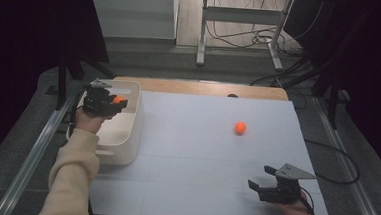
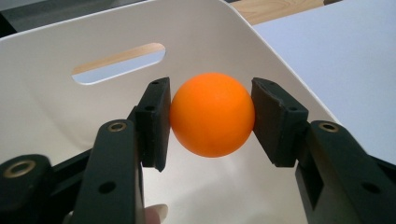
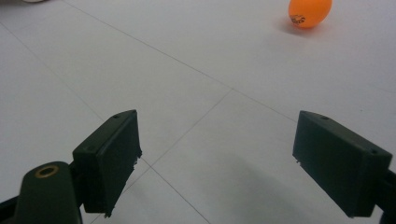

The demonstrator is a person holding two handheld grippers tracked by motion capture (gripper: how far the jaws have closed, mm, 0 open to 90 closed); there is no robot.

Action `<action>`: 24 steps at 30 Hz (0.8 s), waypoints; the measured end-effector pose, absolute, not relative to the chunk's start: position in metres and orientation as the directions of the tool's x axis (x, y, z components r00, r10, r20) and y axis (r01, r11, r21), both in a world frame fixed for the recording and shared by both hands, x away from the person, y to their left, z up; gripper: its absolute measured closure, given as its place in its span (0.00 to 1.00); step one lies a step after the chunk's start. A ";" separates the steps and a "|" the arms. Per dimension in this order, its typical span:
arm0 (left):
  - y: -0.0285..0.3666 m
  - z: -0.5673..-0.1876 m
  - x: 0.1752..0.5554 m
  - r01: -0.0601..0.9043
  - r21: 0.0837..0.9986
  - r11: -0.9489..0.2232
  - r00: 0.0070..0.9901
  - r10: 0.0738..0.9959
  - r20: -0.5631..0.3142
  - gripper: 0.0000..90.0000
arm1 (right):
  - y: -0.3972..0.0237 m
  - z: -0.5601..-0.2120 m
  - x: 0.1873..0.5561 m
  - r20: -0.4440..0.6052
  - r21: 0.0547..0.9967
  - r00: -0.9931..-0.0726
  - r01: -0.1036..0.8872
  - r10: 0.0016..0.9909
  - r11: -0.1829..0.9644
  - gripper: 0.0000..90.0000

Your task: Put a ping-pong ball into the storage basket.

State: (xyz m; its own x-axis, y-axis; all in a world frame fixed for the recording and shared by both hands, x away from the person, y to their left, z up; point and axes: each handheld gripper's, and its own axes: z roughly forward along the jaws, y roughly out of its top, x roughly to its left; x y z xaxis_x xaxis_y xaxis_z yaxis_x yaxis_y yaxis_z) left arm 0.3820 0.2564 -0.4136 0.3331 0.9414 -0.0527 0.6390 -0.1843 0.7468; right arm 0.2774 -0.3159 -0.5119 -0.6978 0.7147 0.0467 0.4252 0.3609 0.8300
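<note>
Nearest: right gripper (image 1: 260, 177) low over the white bench (image 1: 200, 158) at the near right corner, fingers (image 3: 109, 156) wide apart, nothing btwn them. A second orange ball (image 1: 240, 127) lies loose on the bench further out, well apart from it; in the right gripper view it sits at the top edge (image 3: 310, 12), partly cut off.

Further left: left gripper (image 1: 121, 105) is over the white bin (image 1: 126, 143), fingers (image 2: 156, 121) clamped on an orange ball (image 2: 212, 114), one pad each side at about mid-height. Ball is above the bin interior, w/ the slotted handle wall (image 2: 119, 63) behind it.

Step in hand, prob.: drop the ball in the bin. To do it well: keep it inside the rim, lower a bit, then open gently so it doesn't bounce out.

Hard to tell: bin floor and whatever's already inside are hidden by gripper and forearm in the high view; ball's height above the floor unclear.
</note>
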 end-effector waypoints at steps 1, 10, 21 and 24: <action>0.256 -0.414 0.382 0.638 0.747 -0.186 0.333 0.941 -0.051 0.56 | -0.316 -0.512 0.277 0.046 0.830 -0.698 0.425 0.715 0.361 0.17; 0.257 -0.411 0.379 0.619 0.767 -0.167 0.322 0.945 -0.054 0.55 | -0.316 -0.512 0.277 0.046 0.830 -0.697 0.425 0.716 0.361 0.17; 0.257 -0.397 0.367 0.540 0.837 -0.084 0.319 0.941 -0.112 0.22 | -0.316 -0.512 0.277 0.048 0.829 -0.695 0.428 0.717 0.360 0.17; 0.252 -0.393 0.361 0.512 0.854 -0.091 0.346 0.932 -0.108 0.21 | -0.316 -0.512 0.277 0.045 0.828 -0.696 0.428 0.717 0.362 0.17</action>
State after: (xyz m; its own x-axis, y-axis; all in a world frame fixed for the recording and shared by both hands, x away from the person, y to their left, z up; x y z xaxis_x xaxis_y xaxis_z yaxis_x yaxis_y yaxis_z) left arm 0.3605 0.2517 -0.3927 0.3463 0.9319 -0.1082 0.5124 -0.0913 0.8539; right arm 0.2774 -0.3160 -0.5120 -0.6956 0.7170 0.0454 0.4277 0.3624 0.8281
